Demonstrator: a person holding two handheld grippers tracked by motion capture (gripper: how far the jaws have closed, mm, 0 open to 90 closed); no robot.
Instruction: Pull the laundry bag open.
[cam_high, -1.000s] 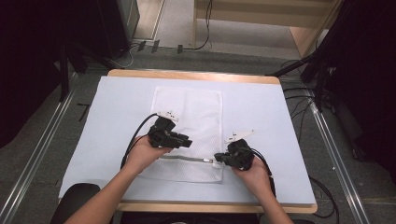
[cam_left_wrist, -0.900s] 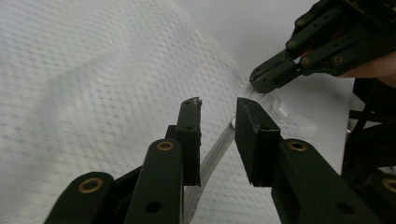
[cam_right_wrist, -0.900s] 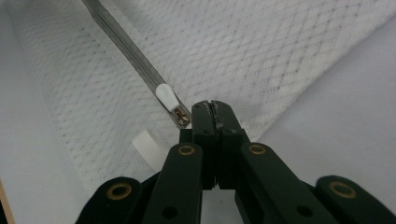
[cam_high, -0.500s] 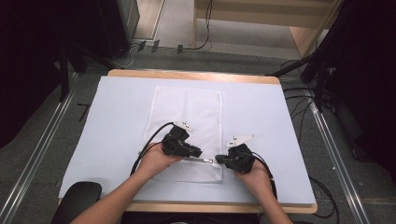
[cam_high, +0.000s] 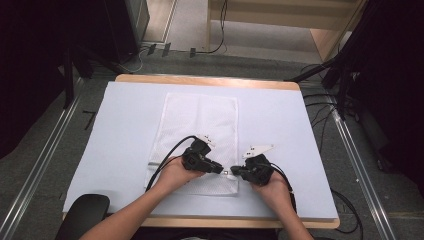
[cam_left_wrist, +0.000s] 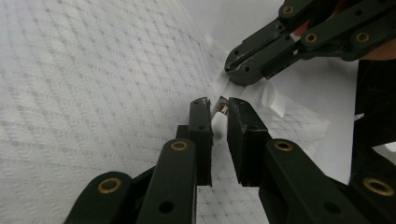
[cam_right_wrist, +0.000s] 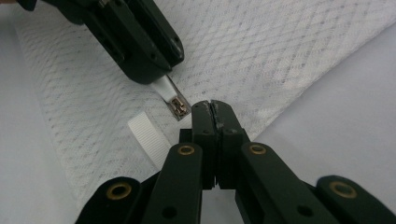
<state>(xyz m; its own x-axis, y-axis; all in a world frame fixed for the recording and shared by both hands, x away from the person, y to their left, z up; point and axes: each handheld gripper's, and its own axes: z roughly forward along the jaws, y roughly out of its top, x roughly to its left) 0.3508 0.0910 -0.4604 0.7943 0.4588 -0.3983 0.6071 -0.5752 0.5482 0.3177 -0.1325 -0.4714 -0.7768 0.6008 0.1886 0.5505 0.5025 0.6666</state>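
A white mesh bag (cam_high: 200, 120) lies flat on the pale sheet (cam_high: 280, 115) over the table. Its zipper runs along the near edge. My left gripper (cam_high: 221, 170) (cam_left_wrist: 218, 108) is shut on the white zipper pull (cam_left_wrist: 218, 122), having just been closing on it. The small metal slider (cam_right_wrist: 179, 106) sticks out past that gripper's tips (cam_right_wrist: 159, 70). Just to its right, my right gripper (cam_high: 234, 172) (cam_right_wrist: 211, 105) is shut on the bag's fabric at the zipper's end, also seen in the left gripper view (cam_left_wrist: 236, 70). A white ribbon loop (cam_right_wrist: 147, 133) lies beside it.
The wooden table edge (cam_high: 200, 80) shows at the back. A black rounded object (cam_high: 82, 212) sits off the near left corner. Cables (cam_high: 345, 210) hang on the right, and metal rails (cam_high: 40, 170) run along the floor on both sides.
My left hand has moved right along the bag's near edge and dropped lower, ending tip to tip with the right gripper. The right hand has stayed put.
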